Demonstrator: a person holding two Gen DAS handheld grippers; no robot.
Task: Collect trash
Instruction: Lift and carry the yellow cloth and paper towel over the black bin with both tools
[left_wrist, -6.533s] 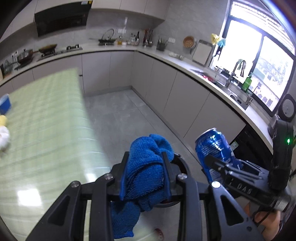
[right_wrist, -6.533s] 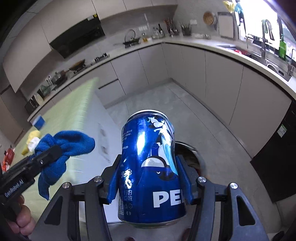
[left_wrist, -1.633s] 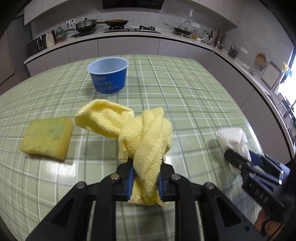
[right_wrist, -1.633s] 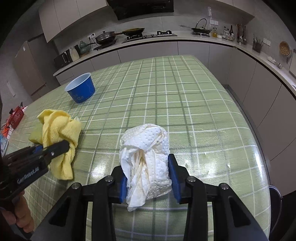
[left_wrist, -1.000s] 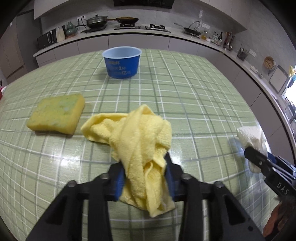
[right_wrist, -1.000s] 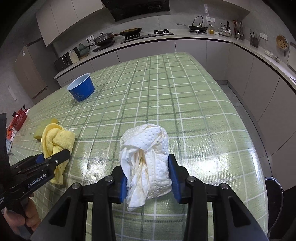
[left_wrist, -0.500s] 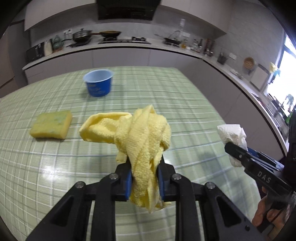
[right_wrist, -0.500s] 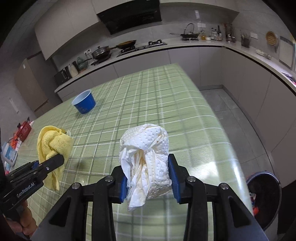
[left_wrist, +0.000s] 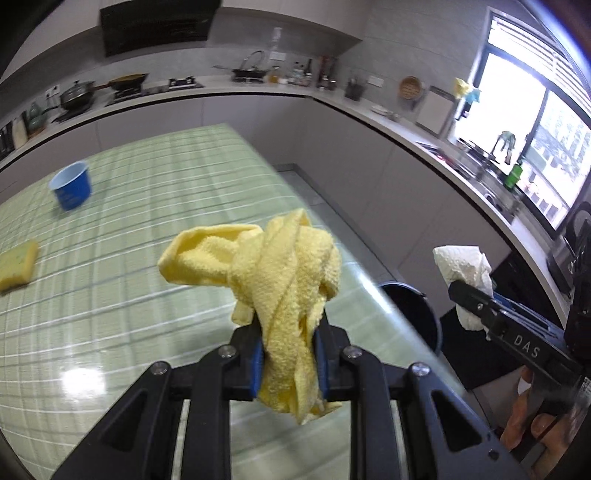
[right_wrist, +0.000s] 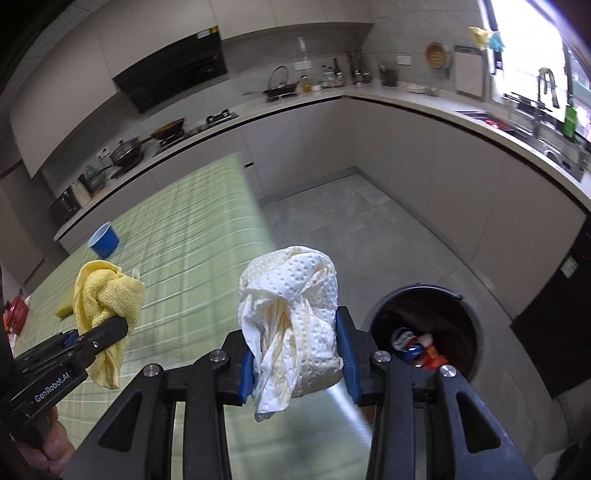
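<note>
Since both loads are already up off the surface (left_wrist: 122, 229), what's left is basically a carry-and-drop, so here's how I'd play it.

Left wrist view: the left tool (left_wrist: 288, 354) is clenched hard on the yellow cloth (left_wrist: 273, 273), blue pads squeezing the bunched middle, with a loose tail hanging below the jaws and a flap sticking out to the left. The cloth hangs over the green checked surface near its edge. The trash bin (left_wrist: 417, 306) is only a dark sliver past that edge, so I'd carry the cloth well out over the opening before letting go; that dangling tail could easily catch on the rim. Hard to read here: most of the bin is cut off by the surface, so you can't see what's in it. The right tool (left_wrist: 476, 299) comes in from the right with the paper towel wad (left_wrist: 461, 266). The blue cup (left_wrist: 72, 184) and sponge (left_wrist: 16, 264) back on the surface are smeared by blur.

Right wrist view: the right tool (right_wrist: 295, 358) is gripping the paper towel wad (right_wrist: 291, 310), which sits between the pads above the floor, left of the bin. The trash bin (right_wrist: 424, 325) stands open on the floor with colourful wrappers inside, though what they are is too small to tell. I'd go right side first since it's nearer, centre over the mouth, then release. The left tool (right_wrist: 110, 332) with the yellow cloth (right_wrist: 103, 299) is off to the left; the sponge is mostly hidden behind it.
</note>
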